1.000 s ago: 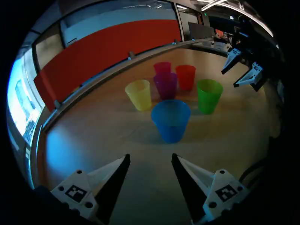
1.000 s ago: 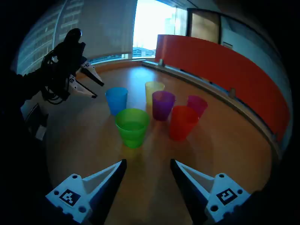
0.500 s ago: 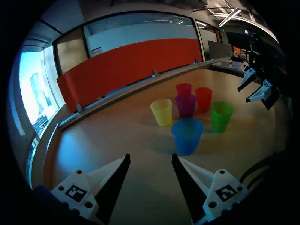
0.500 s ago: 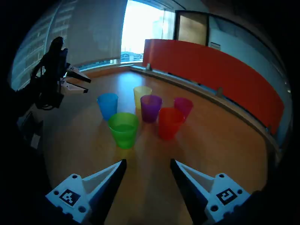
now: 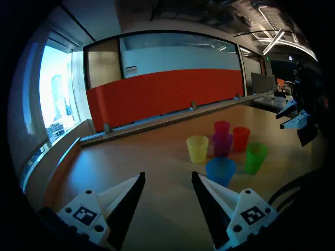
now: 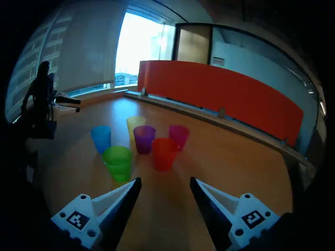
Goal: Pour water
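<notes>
Left gripper view: blue cup (image 5: 220, 170) smaller, farther than before

A long red wall panel (image 5: 167, 94) crosses the middle of the frame, with a bright window (image 5: 56, 104) at left and a light strip (image 5: 276, 39) at upper right.

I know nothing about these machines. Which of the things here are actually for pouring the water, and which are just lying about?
For the job: blue cup, green cup, yellow cup, purple cup, red cup, pink cup; left gripper and right gripper, both open and holding nothing.

Just there: wooden table, red partition, window.
</notes>
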`<state>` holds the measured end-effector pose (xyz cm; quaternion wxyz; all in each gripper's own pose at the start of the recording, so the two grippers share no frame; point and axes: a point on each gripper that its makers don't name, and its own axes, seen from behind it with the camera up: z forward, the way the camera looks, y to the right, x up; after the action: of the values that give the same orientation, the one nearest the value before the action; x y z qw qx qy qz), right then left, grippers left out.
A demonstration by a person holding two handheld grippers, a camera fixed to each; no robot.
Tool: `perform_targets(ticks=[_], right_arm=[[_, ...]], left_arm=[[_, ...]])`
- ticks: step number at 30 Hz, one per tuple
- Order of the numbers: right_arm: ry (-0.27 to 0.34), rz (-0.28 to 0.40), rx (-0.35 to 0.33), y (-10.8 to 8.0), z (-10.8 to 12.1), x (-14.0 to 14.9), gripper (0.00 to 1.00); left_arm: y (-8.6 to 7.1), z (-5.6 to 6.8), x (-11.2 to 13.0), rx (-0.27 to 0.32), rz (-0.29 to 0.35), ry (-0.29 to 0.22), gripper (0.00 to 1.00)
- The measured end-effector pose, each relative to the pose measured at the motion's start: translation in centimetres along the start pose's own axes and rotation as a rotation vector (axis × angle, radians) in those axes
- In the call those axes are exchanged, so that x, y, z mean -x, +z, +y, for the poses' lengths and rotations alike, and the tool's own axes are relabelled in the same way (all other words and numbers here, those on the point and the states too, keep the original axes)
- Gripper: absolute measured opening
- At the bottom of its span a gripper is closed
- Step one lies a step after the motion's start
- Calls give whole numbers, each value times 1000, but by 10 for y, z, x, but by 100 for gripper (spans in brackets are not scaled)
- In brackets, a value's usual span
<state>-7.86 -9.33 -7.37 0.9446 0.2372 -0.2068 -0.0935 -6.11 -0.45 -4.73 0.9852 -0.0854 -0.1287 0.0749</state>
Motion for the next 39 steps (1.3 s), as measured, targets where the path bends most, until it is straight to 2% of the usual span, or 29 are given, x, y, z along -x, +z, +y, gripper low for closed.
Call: perform_targets(ticks=[5, 11, 17, 27, 39], right_arm=[[29, 33, 35, 1, 7, -3, 90], [56, 88, 104, 4, 22, -13, 90], [87, 146, 164, 6, 38, -29, 90], [116, 231, 245, 5, 60, -51, 90], [204, 400, 349, -8, 92, -81, 90]], left_arm=[[-2, -9, -7, -27, 40, -53, 82], [-3, -18, -14, -61, 77, -92, 82], [-3, -20, -22, -72, 113, -133, 81], [2, -26, -31, -100, 140, -138, 81], [-1, -32, -47, -123, 198, -152, 82]])
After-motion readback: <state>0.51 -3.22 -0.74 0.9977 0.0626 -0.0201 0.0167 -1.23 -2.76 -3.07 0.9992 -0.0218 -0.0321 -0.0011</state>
